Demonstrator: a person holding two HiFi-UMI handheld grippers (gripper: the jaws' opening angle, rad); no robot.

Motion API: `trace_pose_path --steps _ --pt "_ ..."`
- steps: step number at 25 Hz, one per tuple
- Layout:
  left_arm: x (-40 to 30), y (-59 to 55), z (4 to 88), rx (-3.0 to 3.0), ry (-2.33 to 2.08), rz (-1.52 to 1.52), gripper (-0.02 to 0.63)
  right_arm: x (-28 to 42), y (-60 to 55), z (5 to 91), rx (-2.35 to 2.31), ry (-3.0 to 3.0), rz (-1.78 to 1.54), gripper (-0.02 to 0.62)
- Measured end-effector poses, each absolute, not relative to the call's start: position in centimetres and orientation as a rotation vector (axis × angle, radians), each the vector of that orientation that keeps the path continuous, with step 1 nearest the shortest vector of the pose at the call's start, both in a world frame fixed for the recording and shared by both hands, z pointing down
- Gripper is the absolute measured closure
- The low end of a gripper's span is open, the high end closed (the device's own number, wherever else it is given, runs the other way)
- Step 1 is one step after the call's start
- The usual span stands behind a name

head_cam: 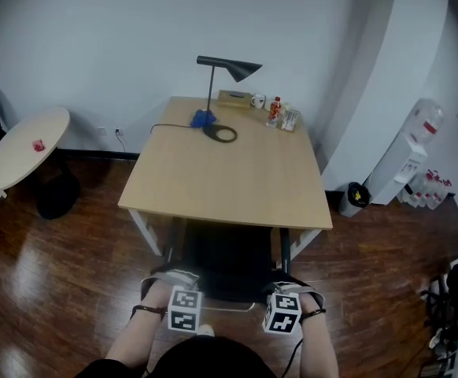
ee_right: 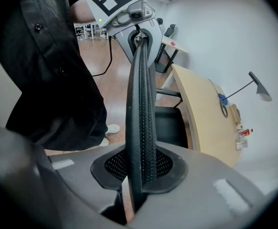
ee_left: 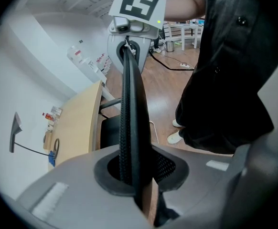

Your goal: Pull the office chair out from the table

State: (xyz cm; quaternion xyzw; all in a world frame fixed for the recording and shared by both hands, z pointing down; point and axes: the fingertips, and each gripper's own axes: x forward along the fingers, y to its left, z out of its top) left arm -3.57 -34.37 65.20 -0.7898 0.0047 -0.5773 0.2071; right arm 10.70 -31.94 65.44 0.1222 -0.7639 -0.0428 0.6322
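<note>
The black office chair (head_cam: 227,262) stands at the near edge of the light wood table (head_cam: 229,172), its seat partly under the top. My left gripper (head_cam: 183,309) and right gripper (head_cam: 282,312) hold the top of its backrest, one at each end. In the left gripper view my left gripper (ee_left: 134,175) is shut on the black mesh backrest rim (ee_left: 131,104), which runs up to the right gripper (ee_left: 129,46). My right gripper (ee_right: 139,175) is likewise shut on the rim (ee_right: 141,104), with the left gripper (ee_right: 139,37) at its far end.
A black desk lamp (head_cam: 227,69), a cup (head_cam: 258,101) and a bottle (head_cam: 275,109) stand at the table's far side. A round white table (head_cam: 24,144) is at the left, a bin (head_cam: 356,198) and a water dispenser (head_cam: 406,160) at the right. The person's dark clothing is close behind the chair.
</note>
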Motion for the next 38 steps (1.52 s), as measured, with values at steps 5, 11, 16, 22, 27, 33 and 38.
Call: trace_pose_path --steps 5,11,16,22,27,33,38 --pt "-4.1 -31.8 65.1 -2.202 0.014 -1.631 0.546 10.2 -29.5 65.4 0.273 -1.754 -0.097 0.520" --pt "-4.2 -28.7 65.0 -2.207 0.038 -1.638 0.546 10.0 -26.2 65.1 0.250 -1.761 -0.102 0.519" --pt "-4.3 -26.0 65.1 -2.209 0.047 -1.645 0.543 9.9 -23.4 65.2 0.238 -1.770 -0.094 0.517" --pt "-4.8 -23.8 65.1 -2.203 0.066 -1.650 0.543 9.4 -21.3 65.1 0.244 -1.766 -0.104 0.518" --pt "-4.9 -22.3 65.0 -2.191 0.076 -1.654 0.543 9.3 -19.6 65.1 0.239 -1.769 -0.107 0.518" --pt "-5.3 -20.6 65.0 -2.194 0.084 -1.656 0.543 8.9 -18.0 65.0 0.228 -1.770 -0.111 0.517" --pt "-5.5 -19.3 65.0 -2.195 0.089 -1.667 0.543 8.8 -16.7 65.1 0.224 -1.767 -0.109 0.517"
